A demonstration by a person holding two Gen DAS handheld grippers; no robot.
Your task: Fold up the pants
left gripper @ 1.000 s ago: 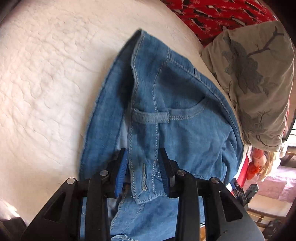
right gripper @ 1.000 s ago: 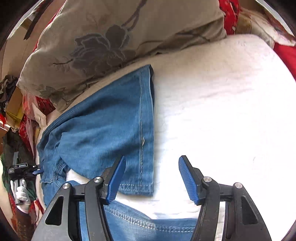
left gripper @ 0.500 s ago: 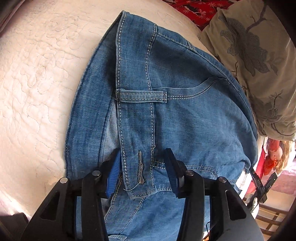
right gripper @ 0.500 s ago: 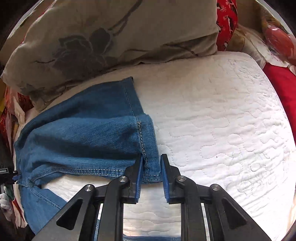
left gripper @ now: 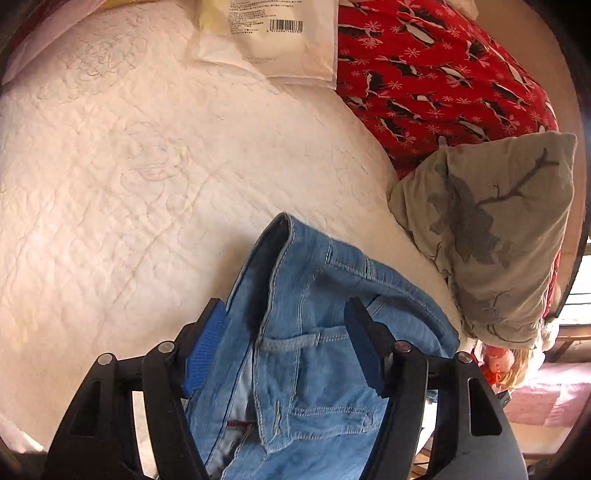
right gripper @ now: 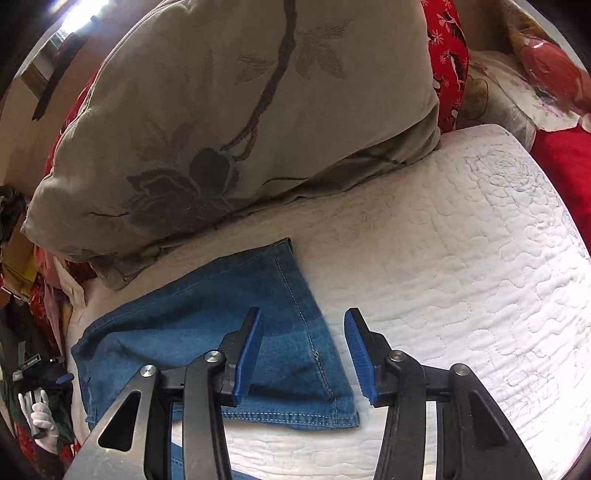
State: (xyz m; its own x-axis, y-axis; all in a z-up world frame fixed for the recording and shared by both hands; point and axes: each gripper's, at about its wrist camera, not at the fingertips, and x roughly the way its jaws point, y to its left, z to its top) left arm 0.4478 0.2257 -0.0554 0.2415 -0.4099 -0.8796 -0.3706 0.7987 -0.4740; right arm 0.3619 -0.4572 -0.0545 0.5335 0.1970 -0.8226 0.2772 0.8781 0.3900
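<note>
Pants: blue denim pants [left gripper: 317, 354] lie on the white quilted bed [left gripper: 129, 192], near the side where the grey floral pillow [right gripper: 236, 122] sits — the waistband end toward the left gripper, the leg end toward the right one.
Waist end: in the left wrist view the waistband [left gripper: 280, 266] with its belt loop [left gripper: 291, 341] is rumpled and stands up off the quilt in a ridge; it looks doubled over, though the close fisheye makes the layering hard to read.
Leg end: in the right wrist view the leg cuffs [right gripper: 295, 417] lie flat, one layer on another, hem stitching toward the camera and the far corner just short of the pillow's edge.
Left gripper: left gripper [left gripper: 284, 350] has its fingers spread wide, straddling the waistband and gripping nothing.
Right gripper: right gripper [right gripper: 301, 360] also stands wide open over the cuff seam, holding nothing.
Step in hand: judged from the layout, a first fold is laid down and both ends are free — a regrasp comes next.
Next move: each gripper probably has to close on both layers of its end, lift evenly, and bring cuffs to waistband without dragging the denim toward the pillow.
Clutter: a white plastic package [left gripper: 273, 33] and a red patterned blanket [left gripper: 443, 74] lie at the bed's far edge, well apart from the pants.
</note>
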